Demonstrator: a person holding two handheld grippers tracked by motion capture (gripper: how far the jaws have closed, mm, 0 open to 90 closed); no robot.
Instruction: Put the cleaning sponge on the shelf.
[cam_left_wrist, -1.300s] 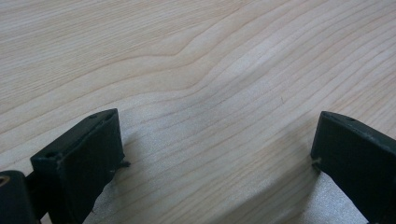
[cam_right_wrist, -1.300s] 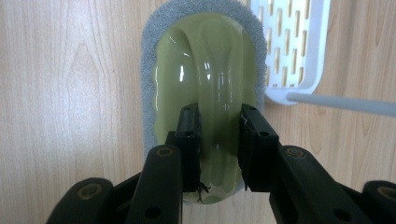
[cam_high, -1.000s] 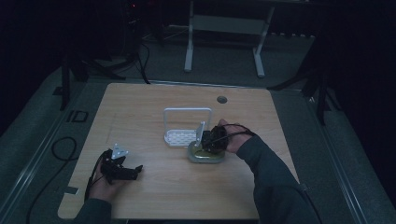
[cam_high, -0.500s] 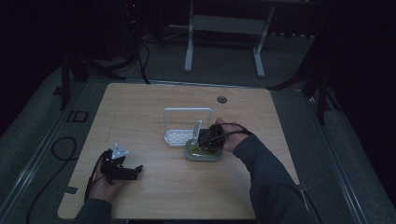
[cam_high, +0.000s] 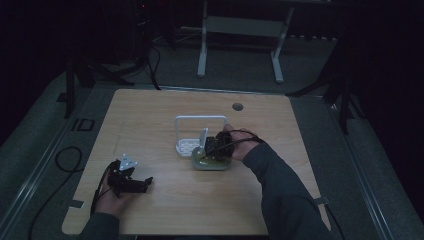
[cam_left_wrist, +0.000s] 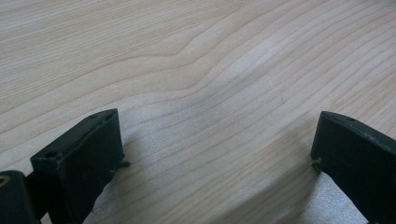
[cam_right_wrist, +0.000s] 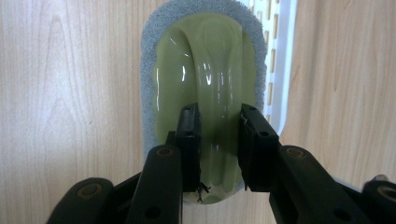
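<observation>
Green glossy-handled scrubber (cam_right_wrist: 205, 84), grey pad rim, clamped by right gripper (cam_right_wrist: 217, 149).

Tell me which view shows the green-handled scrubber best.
The right gripper view: the scrubber is close up, its green handle pinched between the right gripper jaws, grey pad edging it. The high view shows it small and dim beside the white rack.

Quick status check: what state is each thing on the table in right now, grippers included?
Scrubber: flat on the table, handle ridge clamped between the right gripper's jaws.
Right gripper: shut on the scrubber's green handle.
Left gripper: open, nothing between its jaws, low over bare wood.
White rack: upright, just behind the scrubber, nothing gripping it.
Table: bare wood at the left gripper.
</observation>
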